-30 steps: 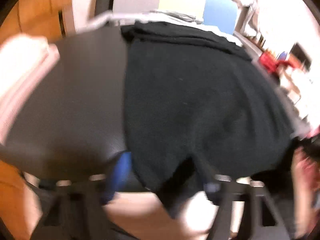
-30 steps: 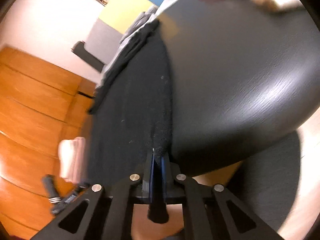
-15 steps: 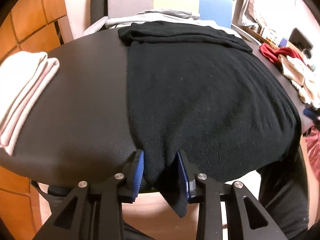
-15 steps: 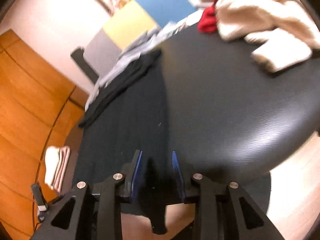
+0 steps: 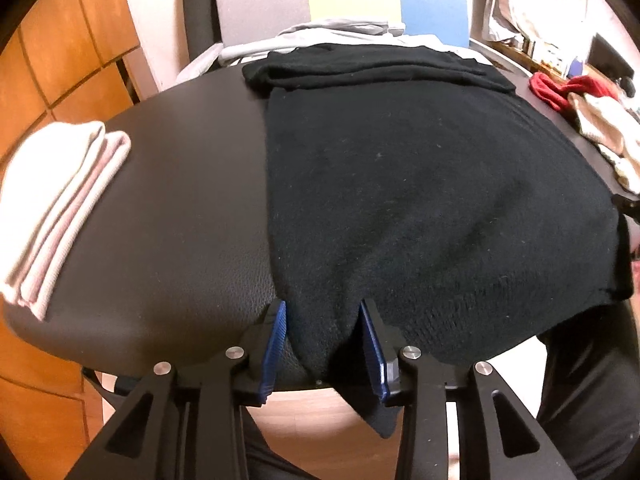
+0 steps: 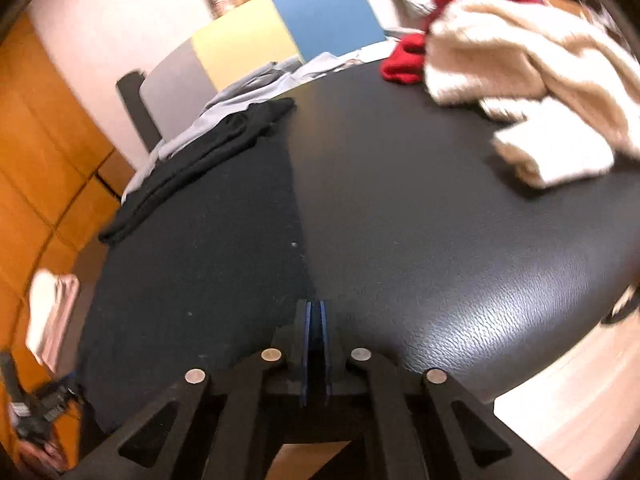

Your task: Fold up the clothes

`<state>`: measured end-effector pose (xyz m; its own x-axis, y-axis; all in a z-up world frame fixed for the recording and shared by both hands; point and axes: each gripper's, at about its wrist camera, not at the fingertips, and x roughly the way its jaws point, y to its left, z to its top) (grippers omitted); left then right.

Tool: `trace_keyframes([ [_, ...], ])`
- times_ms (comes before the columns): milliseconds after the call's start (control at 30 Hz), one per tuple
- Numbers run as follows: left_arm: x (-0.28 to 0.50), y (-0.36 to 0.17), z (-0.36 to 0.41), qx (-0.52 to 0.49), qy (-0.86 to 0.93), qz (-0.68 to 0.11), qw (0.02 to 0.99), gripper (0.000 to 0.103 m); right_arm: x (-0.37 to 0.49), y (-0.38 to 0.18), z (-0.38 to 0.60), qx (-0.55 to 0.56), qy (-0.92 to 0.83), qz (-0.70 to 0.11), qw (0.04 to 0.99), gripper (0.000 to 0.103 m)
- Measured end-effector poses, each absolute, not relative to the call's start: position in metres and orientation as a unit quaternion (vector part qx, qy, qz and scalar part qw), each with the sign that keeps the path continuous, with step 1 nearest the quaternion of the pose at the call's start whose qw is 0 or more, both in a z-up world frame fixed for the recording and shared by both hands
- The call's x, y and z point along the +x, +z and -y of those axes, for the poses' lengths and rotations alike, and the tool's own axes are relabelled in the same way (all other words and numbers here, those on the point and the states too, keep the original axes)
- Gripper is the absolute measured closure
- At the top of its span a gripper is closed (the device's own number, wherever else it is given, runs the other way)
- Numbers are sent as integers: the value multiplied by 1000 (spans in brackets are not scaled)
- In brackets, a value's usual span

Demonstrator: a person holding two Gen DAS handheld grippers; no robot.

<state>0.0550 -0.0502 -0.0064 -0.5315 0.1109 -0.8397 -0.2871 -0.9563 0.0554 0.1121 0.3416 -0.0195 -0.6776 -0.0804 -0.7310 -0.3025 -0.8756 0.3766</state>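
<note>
My left tongs (image 5: pixel 324 336) stood open astride the black garment's (image 5: pixel 420 184) hem at the surface's (image 5: pixel 180 184) near edge; right tongs (image 6: pixel 315 320) closed, any pinched cloth indiscernible. No writing legible.

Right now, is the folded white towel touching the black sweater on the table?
Apart. The left wrist view shows bare table between the folded white towel and the black sweater.

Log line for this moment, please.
phase: grasping hem | left gripper: open around black sweater hem | right gripper: shut at sweater corner
</note>
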Motion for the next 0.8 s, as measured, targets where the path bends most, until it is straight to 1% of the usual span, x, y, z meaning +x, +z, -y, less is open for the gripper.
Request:
trace_keyframes([
  [33, 54, -2, 53, -475, 868, -83, 120, 65, 112, -19, -340, -398, 884, -239, 55, 89],
  [67, 53, 3, 55, -477, 867, -75, 121, 65, 113, -17, -341, -396, 883, -249, 49, 80],
  [100, 53, 11, 57, -471, 871, -67, 123, 65, 118, -15, -342, -392, 882, -258, 44, 78],
  [200, 52, 43, 45, -424, 891, -56, 153, 63, 132, -6, -341, -370, 886, -277, 32, 78],
  [267, 50, 59, 28, -395, 899, -60, 181, 58, 134, -5, -337, -367, 884, -290, 23, 76],
  [300, 48, 59, 10, -390, 896, -65, 204, 54, 133, -6, -334, -371, 880, -297, 17, 76],
  [367, 46, 58, -26, -381, 887, -74, 249, 54, 130, -11, -328, -386, 875, -292, 10, 76],
  [433, 45, 46, -69, -390, 865, -77, 307, 54, 125, -15, -320, -394, 875, -282, 9, 76],
  [467, 45, 39, -88, -395, 856, -85, 323, 55, 124, -17, -317, -395, 875, -280, 5, 76],
  [533, 50, 23, -124, -397, 845, -113, 341, 71, 123, -19, -310, -394, 878, -271, -1, 76],
  [567, 52, 17, -138, -397, 840, -124, 347, 74, 122, -18, -307, -397, 880, -261, 0, 76],
  [633, 53, 3, -155, -414, 826, -122, 362, 90, 122, -18, -305, -399, 883, -246, 4, 76],
  [667, 53, -2, -162, -421, 820, -127, 366, 91, 121, -19, -304, -399, 884, -242, 6, 80],
  [700, 55, -5, -167, -412, 826, -136, 361, 91, 120, -19, -302, -405, 885, -229, 13, 89],
  [733, 57, -7, -171, -402, 831, -144, 356, 91, 119, -20, -301, -410, 886, -216, 21, 93],
  [800, 55, -7, -174, -406, 830, -146, 353, 91, 121, -20, -308, -411, 887, -210, 34, 95],
])
